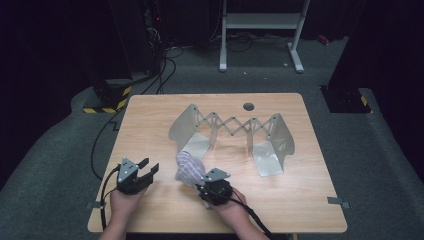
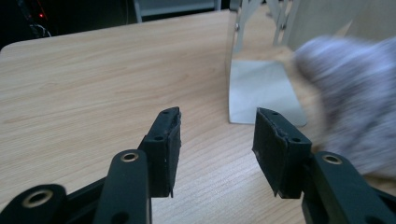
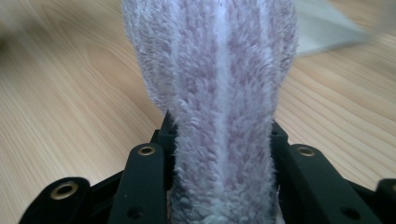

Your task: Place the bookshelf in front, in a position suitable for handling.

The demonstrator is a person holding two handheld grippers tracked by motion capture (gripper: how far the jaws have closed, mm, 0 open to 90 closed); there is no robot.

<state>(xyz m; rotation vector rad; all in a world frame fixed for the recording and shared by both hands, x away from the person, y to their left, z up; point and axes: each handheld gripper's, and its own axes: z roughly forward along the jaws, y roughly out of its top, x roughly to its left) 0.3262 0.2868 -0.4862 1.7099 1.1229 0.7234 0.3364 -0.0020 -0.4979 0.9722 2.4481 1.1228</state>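
A fluffy lilac-and-white striped cloth [image 1: 188, 167] sticks out of my right gripper [image 1: 201, 183], which is shut on it near the table's front middle. In the right gripper view the cloth [image 3: 215, 60] rises between the two jaws of that gripper [image 3: 222, 135], pinched at its narrow end. My left gripper [image 1: 149, 168] is at the front left, open, with nothing between its jaws. In the left gripper view its jaws [image 2: 217, 135] stand apart over bare wood, and the cloth [image 2: 355, 93] is a blur at the right.
A metal folding rack [image 1: 232, 125] with a scissor lattice and two bent end plates stands mid-table; its near plate [image 2: 261, 88] lies flat on the wood. The wooden table [image 1: 150, 115] has a cable hole [image 1: 248, 106] at the back. A white stand [image 1: 260, 20] and cables [image 1: 160, 60] are on the floor beyond.
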